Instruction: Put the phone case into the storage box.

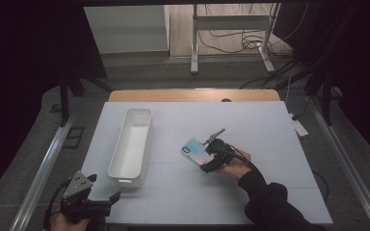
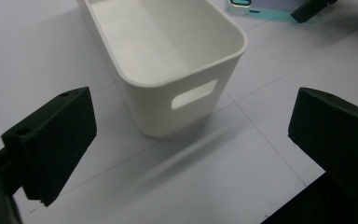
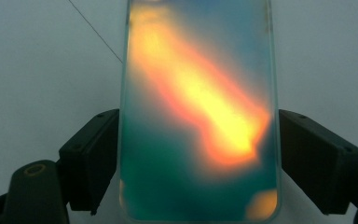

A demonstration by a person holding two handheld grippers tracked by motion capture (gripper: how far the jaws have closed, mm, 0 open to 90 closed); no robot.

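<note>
Teal and orange colour the phone case [image 3: 198,116], which lies flat on the white table [image 1: 270,192] right of centre, well away from every edge. The right gripper [image 1: 211,155] clamps it across its two long sides, both black pads pressed against them. The white bin [image 1: 131,146] stands well apart to the left, with bare tabletop between the two. The left gripper [image 1: 92,190] hangs at the near left corner, jaws spread wide around nothing. No readable writing shows anywhere.
</note>
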